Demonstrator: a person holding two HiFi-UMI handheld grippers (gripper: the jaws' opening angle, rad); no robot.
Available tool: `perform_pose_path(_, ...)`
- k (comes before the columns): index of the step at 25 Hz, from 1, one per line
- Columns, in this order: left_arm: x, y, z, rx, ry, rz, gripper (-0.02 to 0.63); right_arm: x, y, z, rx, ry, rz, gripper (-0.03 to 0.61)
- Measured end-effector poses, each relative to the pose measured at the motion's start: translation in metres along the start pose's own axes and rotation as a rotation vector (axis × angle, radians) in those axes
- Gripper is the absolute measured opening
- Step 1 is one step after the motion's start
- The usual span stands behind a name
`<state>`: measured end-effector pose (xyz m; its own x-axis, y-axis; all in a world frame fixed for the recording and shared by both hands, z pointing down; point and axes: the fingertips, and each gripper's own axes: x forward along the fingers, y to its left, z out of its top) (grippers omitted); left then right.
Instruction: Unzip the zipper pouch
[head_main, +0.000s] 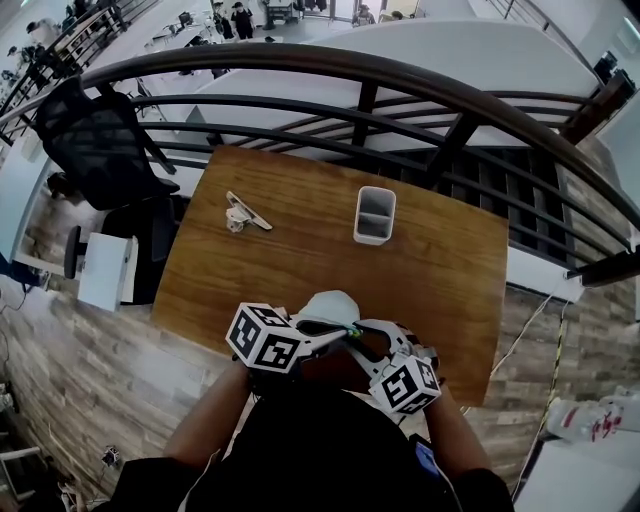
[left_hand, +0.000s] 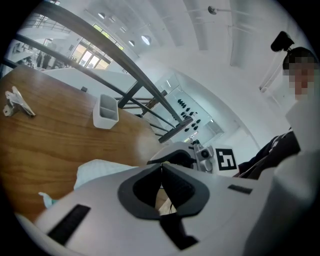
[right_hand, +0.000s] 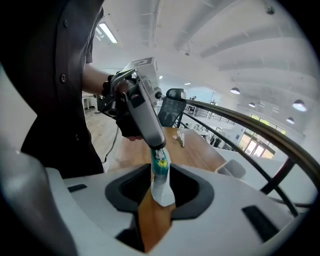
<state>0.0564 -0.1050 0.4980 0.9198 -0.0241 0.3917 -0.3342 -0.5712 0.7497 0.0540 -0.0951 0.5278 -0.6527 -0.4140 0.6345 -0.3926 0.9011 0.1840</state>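
The white zipper pouch (head_main: 330, 303) lies at the near edge of the wooden table (head_main: 440, 260), its body showing in the left gripper view (left_hand: 102, 170). My left gripper (head_main: 348, 330) is shut on the pouch's teal and yellow zipper end, as the right gripper view shows (right_hand: 157, 145). In its own view the left gripper (left_hand: 161, 175) has its pads pressed together. My right gripper (head_main: 362, 345) faces it from the right. Its jaws stand apart (right_hand: 159, 187), and a white corner of the pouch (right_hand: 162, 192) hangs between them, with a gap on the left side.
A white two-compartment holder (head_main: 375, 214) stands mid-table, also in the left gripper view (left_hand: 106, 112). A small white clip (head_main: 243, 213) lies at the far left. A dark railing (head_main: 400, 90) runs behind the table; a black office chair (head_main: 100, 140) stands at left.
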Motion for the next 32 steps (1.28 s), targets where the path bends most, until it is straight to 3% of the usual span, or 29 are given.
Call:
perform_pose_path(8, 0.003, -0.001, 0.002, 0.007, 0.003, 0.007, 0.014, -0.004, -0.003, -0.004, -0.004, -0.001, -0.026, 0.051)
perform_pose_path(16, 0.005, 0.000, 0.005, 0.023, 0.004, 0.023, 0.014, -0.008, -0.008, -0.005, 0.029, -0.026, -0.046, 0.041)
perform_pose_path(20, 0.000, 0.011, 0.006, 0.032, -0.010, 0.097, 0.014, -0.015, -0.013, -0.013, 0.054, -0.026, -0.058, 0.035)
perform_pose_path(23, -0.007, 0.014, 0.008, 0.012, -0.019, 0.072, 0.012, -0.017, -0.015, -0.013, 0.088, -0.048, -0.048, 0.035)
perform_pose_path(32, -0.006, 0.016, 0.010, 0.028, -0.028, 0.097, 0.014, -0.016, -0.019, -0.014, 0.060, -0.035, -0.058, 0.035)
